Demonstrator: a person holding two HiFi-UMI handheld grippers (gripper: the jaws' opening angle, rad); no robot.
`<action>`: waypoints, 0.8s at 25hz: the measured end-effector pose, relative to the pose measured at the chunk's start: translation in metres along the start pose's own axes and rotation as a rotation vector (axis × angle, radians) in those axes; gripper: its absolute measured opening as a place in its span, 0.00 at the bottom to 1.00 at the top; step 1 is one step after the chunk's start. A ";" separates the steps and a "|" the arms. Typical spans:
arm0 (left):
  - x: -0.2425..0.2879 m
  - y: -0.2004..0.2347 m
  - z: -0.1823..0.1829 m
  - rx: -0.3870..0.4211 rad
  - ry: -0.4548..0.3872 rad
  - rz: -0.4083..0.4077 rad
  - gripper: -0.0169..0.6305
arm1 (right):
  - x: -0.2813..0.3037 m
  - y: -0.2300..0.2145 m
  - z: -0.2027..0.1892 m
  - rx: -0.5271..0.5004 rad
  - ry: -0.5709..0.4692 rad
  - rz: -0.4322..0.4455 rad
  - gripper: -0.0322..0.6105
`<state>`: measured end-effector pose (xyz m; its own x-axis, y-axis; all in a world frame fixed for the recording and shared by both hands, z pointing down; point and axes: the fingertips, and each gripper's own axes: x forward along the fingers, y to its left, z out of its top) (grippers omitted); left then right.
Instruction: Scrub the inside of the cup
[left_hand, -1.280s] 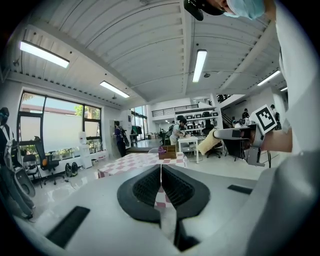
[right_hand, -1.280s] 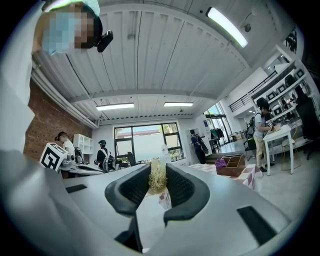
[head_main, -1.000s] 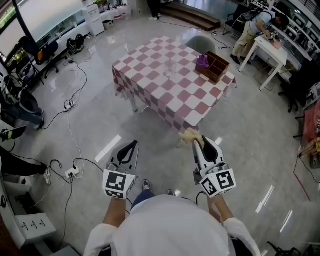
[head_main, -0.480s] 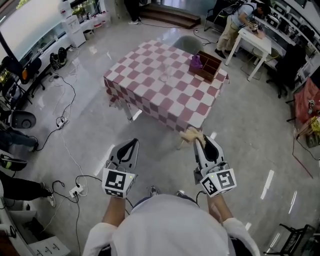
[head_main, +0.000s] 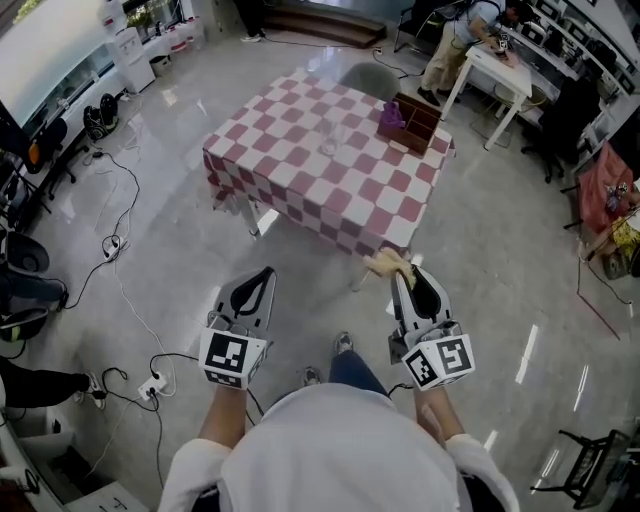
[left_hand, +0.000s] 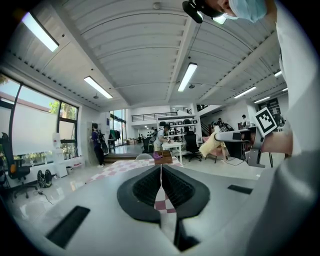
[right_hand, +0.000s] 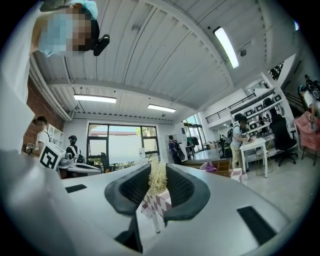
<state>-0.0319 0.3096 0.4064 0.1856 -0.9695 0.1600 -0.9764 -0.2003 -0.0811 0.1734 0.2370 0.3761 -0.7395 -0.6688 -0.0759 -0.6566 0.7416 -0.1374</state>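
Observation:
A clear glass cup (head_main: 329, 139) stands near the middle of a table with a red-and-white checked cloth (head_main: 300, 170), well ahead of both grippers. My left gripper (head_main: 264, 273) is held out over the floor, shut and empty; in the left gripper view its jaws (left_hand: 161, 168) meet in a thin line. My right gripper (head_main: 405, 274) is shut on a straw-coloured fibrous scrubber (head_main: 386, 263). In the right gripper view the scrubber (right_hand: 158, 178) sticks up between the pads. Both grippers point about level toward the table.
A wooden box (head_main: 416, 122) with a purple cloth (head_main: 390, 115) sits at the table's far right corner. A grey chair (head_main: 366, 79) stands behind the table. Cables (head_main: 118, 245) and a power strip (head_main: 150, 385) lie on the floor at left. A person bends over a white desk (head_main: 500, 70).
Both grippers have been carried forward toward the table, which now lies a little nearer and more to the left. Both grips are unchanged.

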 end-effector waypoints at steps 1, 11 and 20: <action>0.000 0.003 -0.002 -0.004 0.000 0.002 0.08 | 0.003 0.000 0.001 -0.003 -0.002 -0.002 0.22; 0.027 0.033 -0.009 -0.034 -0.002 0.028 0.08 | 0.049 -0.021 -0.006 0.006 -0.007 0.003 0.22; 0.097 0.055 0.008 -0.004 -0.007 0.015 0.08 | 0.105 -0.064 -0.007 0.024 -0.018 0.014 0.22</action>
<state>-0.0665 0.2038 0.4099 0.1717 -0.9734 0.1516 -0.9795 -0.1851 -0.0795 0.1363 0.1199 0.3842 -0.7458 -0.6592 -0.0957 -0.6421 0.7497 -0.1601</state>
